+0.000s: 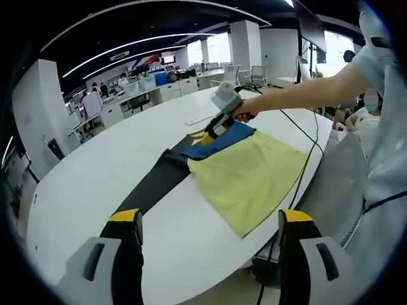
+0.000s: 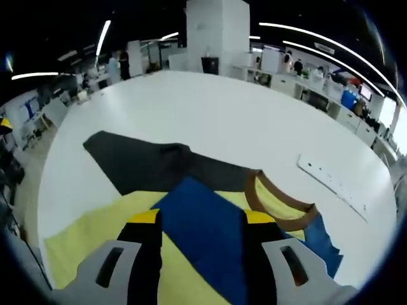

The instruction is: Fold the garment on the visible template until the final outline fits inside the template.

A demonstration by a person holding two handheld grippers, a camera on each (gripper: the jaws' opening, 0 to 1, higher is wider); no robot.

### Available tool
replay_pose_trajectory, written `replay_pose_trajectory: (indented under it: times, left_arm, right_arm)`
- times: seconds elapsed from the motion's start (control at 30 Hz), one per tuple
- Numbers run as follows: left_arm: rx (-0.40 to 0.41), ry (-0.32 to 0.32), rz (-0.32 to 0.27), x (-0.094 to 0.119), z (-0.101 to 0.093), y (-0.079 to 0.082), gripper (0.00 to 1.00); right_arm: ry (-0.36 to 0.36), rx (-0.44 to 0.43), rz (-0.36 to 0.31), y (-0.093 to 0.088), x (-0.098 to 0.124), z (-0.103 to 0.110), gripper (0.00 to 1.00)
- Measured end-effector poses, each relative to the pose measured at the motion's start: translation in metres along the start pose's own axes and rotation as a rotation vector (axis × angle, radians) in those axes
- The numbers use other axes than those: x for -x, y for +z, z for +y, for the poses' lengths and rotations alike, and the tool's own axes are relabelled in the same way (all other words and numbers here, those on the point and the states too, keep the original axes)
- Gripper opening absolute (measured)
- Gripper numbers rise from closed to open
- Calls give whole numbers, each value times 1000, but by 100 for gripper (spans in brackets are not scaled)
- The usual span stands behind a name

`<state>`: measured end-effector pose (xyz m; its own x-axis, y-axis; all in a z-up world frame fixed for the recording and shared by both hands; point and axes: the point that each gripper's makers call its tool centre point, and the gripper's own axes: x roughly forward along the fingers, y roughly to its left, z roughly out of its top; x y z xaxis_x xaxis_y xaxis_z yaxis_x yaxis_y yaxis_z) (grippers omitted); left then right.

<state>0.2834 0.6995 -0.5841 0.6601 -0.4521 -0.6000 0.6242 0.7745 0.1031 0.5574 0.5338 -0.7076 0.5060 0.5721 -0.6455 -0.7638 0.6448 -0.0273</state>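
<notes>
Garment [image 1: 251, 175] is seen spread on the white table [image 1: 95, 184], near its edge on the person's side; yellow body, blue sleeve [image 2: 203, 235], brown collar [image 2: 280, 210] and a dark sleeve [image 1: 159, 181] stretched out flat are noted; no template outline can be made out. Left gripper [image 1: 213, 235] is held back from the cloth, jaws wide apart and empty. Right gripper [image 2: 202, 222] is set down at the blue sleeve beside the collar; the blue fabric is seen between its jaws, but whether it is pinched cannot be told. A white strip [image 2: 334, 184] lies well apart. Risk is judged as follows: if only one layer is caught, the fold would drag crooked; with the yellow hem so near the table edge, a pull toward the person could slide the garment off.
</notes>
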Motion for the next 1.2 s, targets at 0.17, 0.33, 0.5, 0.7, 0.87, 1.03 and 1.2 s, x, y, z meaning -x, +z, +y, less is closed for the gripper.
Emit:
replay_pose_trajectory:
  times: [0.17,0.33,0.5,0.7,0.87,1.03,1.2]
  left_arm:
    - [-9,-9,-11,0,-2,5,85]
    - [-16,-8,-23,1,-4,9,85]
    - [-13,-14,-40,2,-6,13,85]
    - [-22,-22,-38,1,-8,13,85]
    - [-29,-23,-35,0,-9,13,84]
    - [-32,-27,-48,-1,-11,16,85]
    - [-34,-28,-53,-2,-12,17,85]
  right_arm:
    - [-5,36,8,-4,6,1,55]
    - [-8,50,7,-4,13,2,59]
    - [-10,53,0,-3,19,3,62]
    - [-14,68,-9,-3,30,1,66]
    - [-20,71,-17,-5,39,-2,71]
    - [-20,80,-13,-9,45,-4,75]
    - [-20,97,-8,-15,53,-3,78]
